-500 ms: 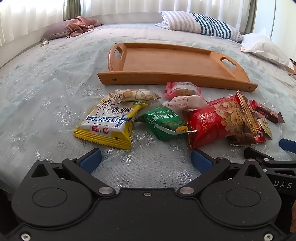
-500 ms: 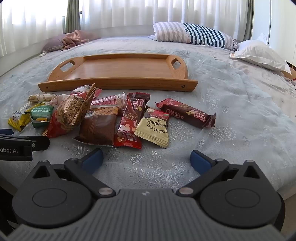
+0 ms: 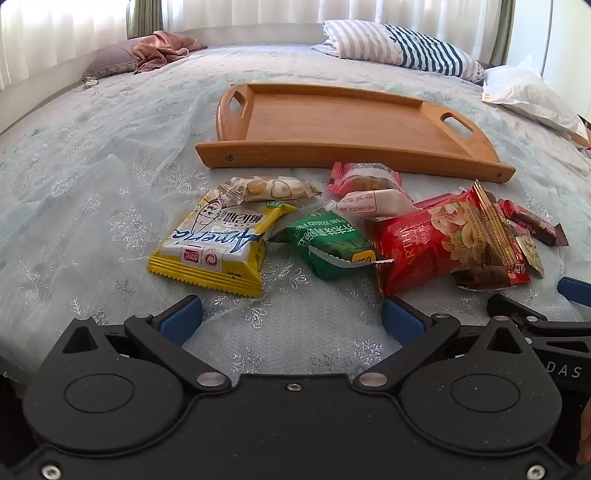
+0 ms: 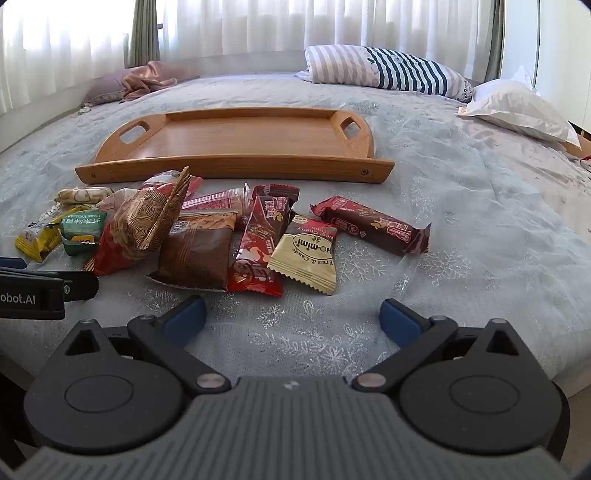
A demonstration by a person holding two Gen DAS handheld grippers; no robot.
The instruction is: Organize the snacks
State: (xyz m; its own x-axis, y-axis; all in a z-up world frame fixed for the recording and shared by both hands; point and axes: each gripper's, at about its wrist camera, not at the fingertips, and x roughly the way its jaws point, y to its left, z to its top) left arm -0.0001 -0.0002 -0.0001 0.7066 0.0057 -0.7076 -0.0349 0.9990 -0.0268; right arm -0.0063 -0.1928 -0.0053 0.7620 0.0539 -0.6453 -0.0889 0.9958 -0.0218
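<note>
Nothing sorted yet: wooden tray (image 3: pixel 332 122) on the bed (image 3: pixel 92 184) is bare, all snacks lie loose just near of it. Left to right: yellow packet (image 3: pixel 218 243), green packet (image 3: pixel 328 243), red nut bag (image 3: pixel 439 240), brown cake pack (image 4: pixel 199 251), cream candy packet (image 4: pixel 306 254), brown bar (image 4: pixel 373 225). Left gripper (image 3: pixel 291 319) and right gripper (image 4: pixel 293 317) both spread wide, holding nothing, hovering near side of the pile

Bright daylight glows through the white curtains (image 4: pixel 258 33), overexposed at the upper left; both views are sharp, fisheye-curved at the edges, with dark vignetted corners.
</note>
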